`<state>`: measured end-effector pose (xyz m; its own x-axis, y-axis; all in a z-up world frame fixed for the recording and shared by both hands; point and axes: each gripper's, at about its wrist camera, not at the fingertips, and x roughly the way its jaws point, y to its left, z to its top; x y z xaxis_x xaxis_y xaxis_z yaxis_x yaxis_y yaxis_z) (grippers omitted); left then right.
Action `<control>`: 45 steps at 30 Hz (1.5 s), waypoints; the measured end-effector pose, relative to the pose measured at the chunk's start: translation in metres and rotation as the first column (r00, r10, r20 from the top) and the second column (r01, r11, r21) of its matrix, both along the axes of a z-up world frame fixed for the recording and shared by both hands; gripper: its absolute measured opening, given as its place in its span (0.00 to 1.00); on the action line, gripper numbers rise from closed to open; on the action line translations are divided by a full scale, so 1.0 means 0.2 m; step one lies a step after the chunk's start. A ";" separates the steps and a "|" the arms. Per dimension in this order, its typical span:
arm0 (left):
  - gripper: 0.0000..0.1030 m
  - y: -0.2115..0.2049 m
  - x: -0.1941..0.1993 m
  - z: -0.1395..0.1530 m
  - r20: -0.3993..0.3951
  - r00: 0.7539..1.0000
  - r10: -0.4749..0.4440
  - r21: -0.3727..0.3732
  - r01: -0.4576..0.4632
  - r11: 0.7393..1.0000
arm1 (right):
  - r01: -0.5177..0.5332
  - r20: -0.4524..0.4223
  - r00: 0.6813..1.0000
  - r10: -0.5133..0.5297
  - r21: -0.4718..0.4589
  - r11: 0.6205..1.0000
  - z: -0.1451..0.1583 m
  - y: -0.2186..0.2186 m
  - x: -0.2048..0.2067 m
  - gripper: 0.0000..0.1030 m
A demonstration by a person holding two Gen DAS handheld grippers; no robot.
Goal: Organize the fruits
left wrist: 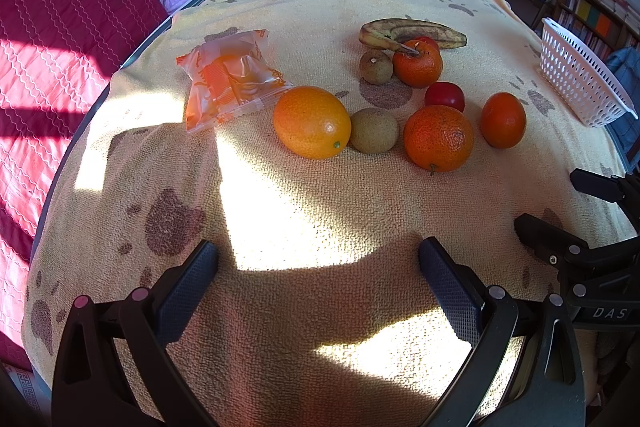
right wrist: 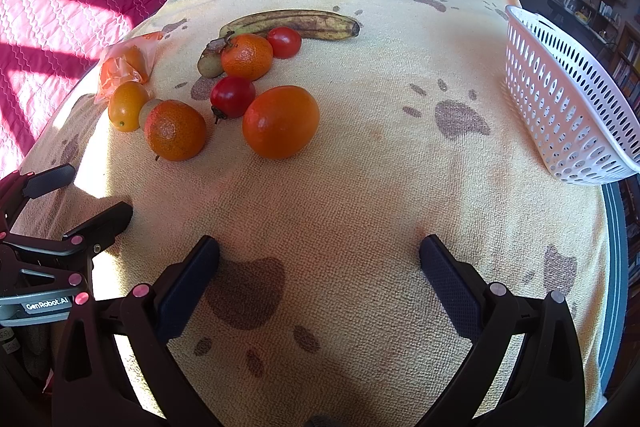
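Observation:
Fruit lies in a cluster on the yellow paw-print towel (left wrist: 320,211): a spotted banana (left wrist: 412,31), several oranges and mandarins (left wrist: 312,122) (left wrist: 438,138) (left wrist: 503,119) (left wrist: 417,63), two kiwis (left wrist: 374,130) (left wrist: 376,67) and red tomatoes (left wrist: 445,95). In the right wrist view the nearest fruit is an orange (right wrist: 281,121), with a tomato (right wrist: 233,96) and the banana (right wrist: 292,23) behind. My left gripper (left wrist: 318,259) is open and empty, short of the fruit. My right gripper (right wrist: 319,255) is open and empty. A white perforated basket (right wrist: 568,99) (left wrist: 580,75) stands at the right.
A sealed orange snack packet (left wrist: 230,79) lies left of the fruit. The table edge (right wrist: 612,227) runs close under the basket. A pink quilt (left wrist: 48,67) lies left. The other gripper shows at each view's side (left wrist: 580,227) (right wrist: 68,203).

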<state>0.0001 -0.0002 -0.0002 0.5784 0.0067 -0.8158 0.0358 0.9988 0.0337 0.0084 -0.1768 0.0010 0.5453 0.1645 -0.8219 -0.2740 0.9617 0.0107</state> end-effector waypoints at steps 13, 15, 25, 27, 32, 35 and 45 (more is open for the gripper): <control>0.95 0.00 0.00 0.00 0.000 1.000 0.000 0.001 0.000 1.000 | 0.000 0.000 1.000 0.000 0.000 1.000 0.00 0.00 0.00 0.98; 0.95 0.00 0.00 0.00 0.000 1.000 0.000 0.001 0.000 1.000 | 0.000 0.000 1.000 0.000 0.000 1.000 0.00 0.00 0.00 0.98; 0.95 0.01 0.00 0.00 0.006 1.000 -0.001 -0.003 0.001 1.000 | 0.000 -0.001 1.000 0.000 0.001 1.000 0.00 0.00 0.00 0.98; 0.95 0.02 -0.01 0.00 0.007 1.000 -0.002 -0.012 0.002 1.000 | 0.000 -0.001 1.000 0.000 0.001 1.000 0.00 0.00 0.00 0.98; 0.95 0.03 -0.01 0.01 0.008 1.000 -0.002 -0.016 0.003 1.000 | 0.000 -0.001 1.000 0.000 0.001 1.000 0.00 0.00 0.00 0.98; 0.95 0.02 0.00 0.01 0.007 1.000 -0.002 -0.015 0.002 1.000 | 0.000 -0.002 1.000 0.000 0.001 1.000 0.00 0.00 0.00 0.98; 0.95 0.13 0.01 0.06 -0.005 1.000 0.011 -0.168 -0.012 0.986 | -0.002 -0.002 1.000 0.003 0.013 1.000 0.00 -0.01 0.00 0.98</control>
